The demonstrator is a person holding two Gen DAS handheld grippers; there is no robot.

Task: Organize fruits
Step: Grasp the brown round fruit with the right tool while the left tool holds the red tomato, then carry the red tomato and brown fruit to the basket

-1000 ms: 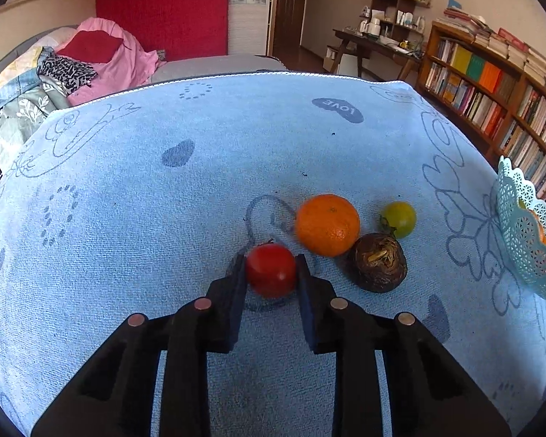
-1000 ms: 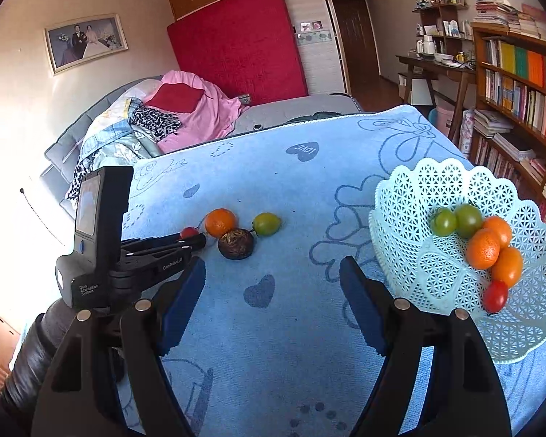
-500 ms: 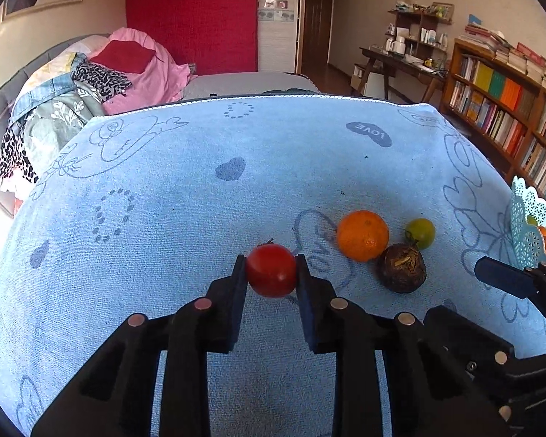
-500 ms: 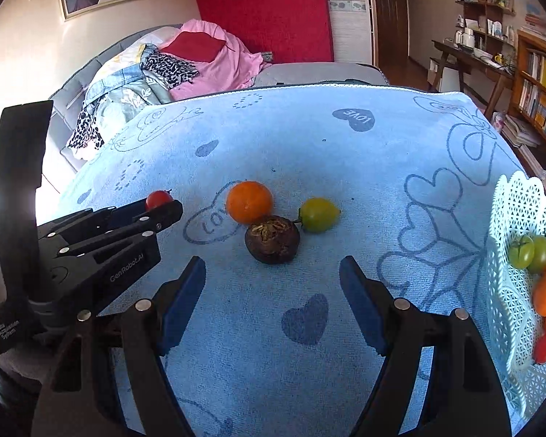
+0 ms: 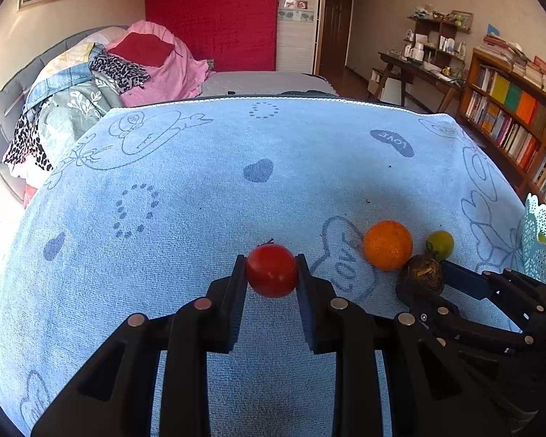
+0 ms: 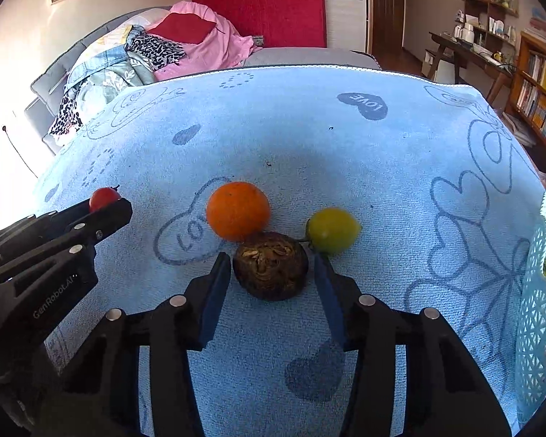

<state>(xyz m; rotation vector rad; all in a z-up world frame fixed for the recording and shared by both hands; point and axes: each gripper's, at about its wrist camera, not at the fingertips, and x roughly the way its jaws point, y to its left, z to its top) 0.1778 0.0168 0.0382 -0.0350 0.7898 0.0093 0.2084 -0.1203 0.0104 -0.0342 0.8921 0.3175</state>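
Red tomato (image 5: 272, 270) sits pinched in my left gripper (image 5: 272, 273), above the blue cloth (image 5: 236, 182). To its right, my right gripper (image 6: 273, 273) stands wide around the brown fruit (image 6: 271, 270), not touching; orange (image 6: 237, 210) and lime (image 6: 332, 230) just behind, basket (image 6: 535, 313) far right.

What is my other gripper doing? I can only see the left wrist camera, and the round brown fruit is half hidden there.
Observer: The right wrist view shows the right gripper open, with one finger on each side of the round brown wrinkly fruit. There is a gap on both sides, so nothing is gripped yet.
Operator: Okay! My left gripper has the small round red tomato. Will the right one bump anything when it shuts?
Observer: Maybe. Its right-hand fingertip sits just beside the yellow-green lemon-shaped fruit, and the round orange fruit looks to be touching the brown fruit from behind.
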